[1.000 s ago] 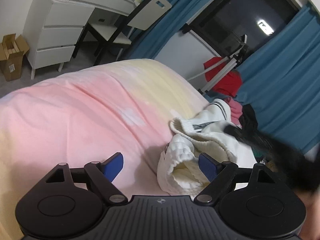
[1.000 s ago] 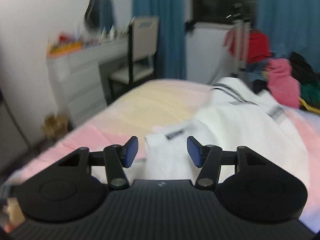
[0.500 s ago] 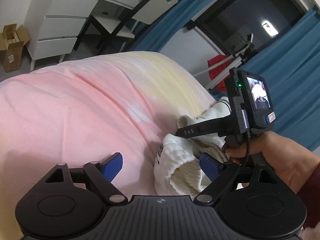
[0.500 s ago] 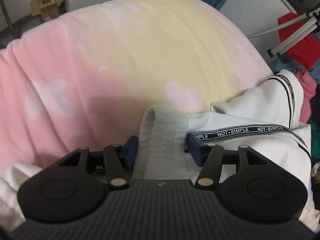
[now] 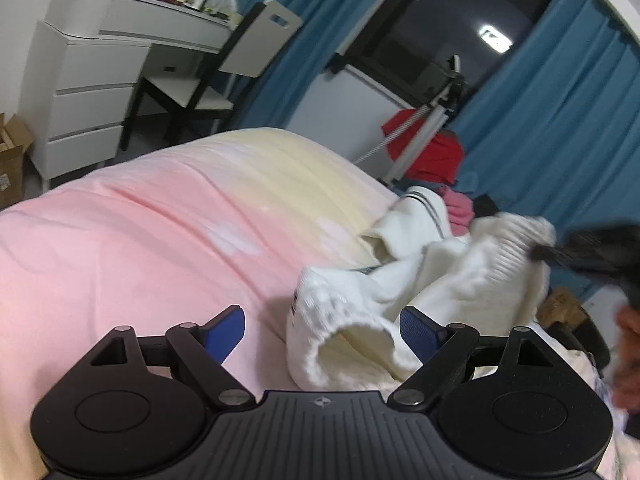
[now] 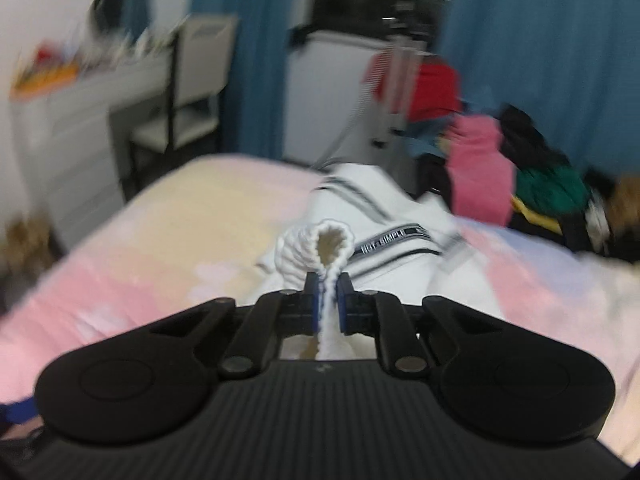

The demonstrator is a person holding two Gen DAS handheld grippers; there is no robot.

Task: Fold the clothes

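White sweater (image 5: 420, 280) crumpled at right of frame on the pink bed (image 5: 140, 240). Right gripper (image 6: 328, 300), jaws pinching a ribbed cuff (image 6: 320, 252), probably to lift and spread it. Left gripper (image 5: 320, 328), jaws spread, hovering by the near cuff. Wide bare bedding at left for laying flat; bed edge beyond.
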